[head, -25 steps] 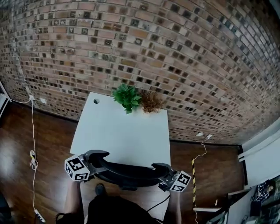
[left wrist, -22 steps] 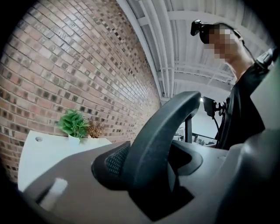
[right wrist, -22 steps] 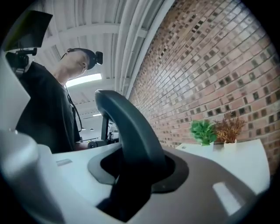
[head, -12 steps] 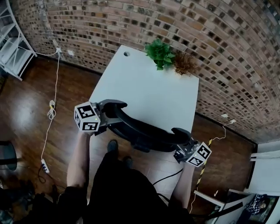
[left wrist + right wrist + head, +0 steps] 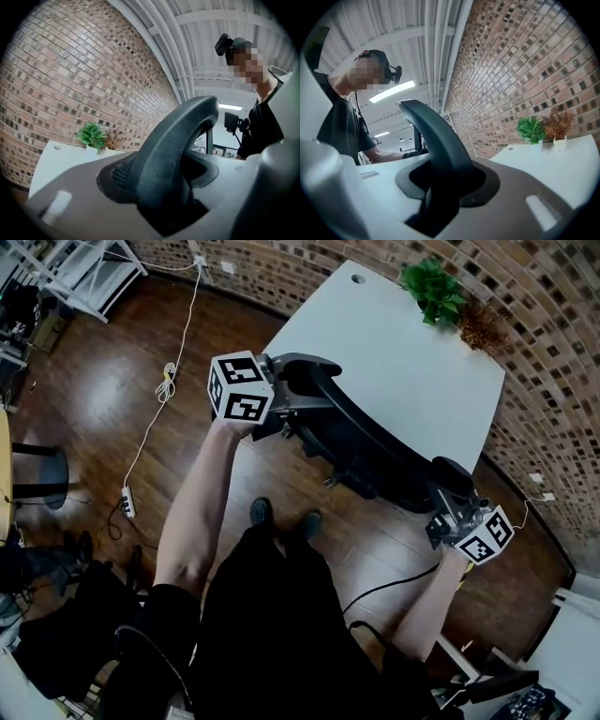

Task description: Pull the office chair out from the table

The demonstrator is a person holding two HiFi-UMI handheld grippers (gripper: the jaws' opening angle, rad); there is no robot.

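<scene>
Office chair point(image 5: 366, 451) mid-frame, close by near edge of table point(image 5: 412, 362), table at 1 o'clock. L gripper point(image 5: 286, 401) at chair's 10 o'clock end: jaws opening, chair arm point(image 5: 173, 154) between, pads on it. R gripper point(image 5: 448, 507) at 4 o'clock end: jaws clamped on other arm point(image 5: 440, 145).
</scene>
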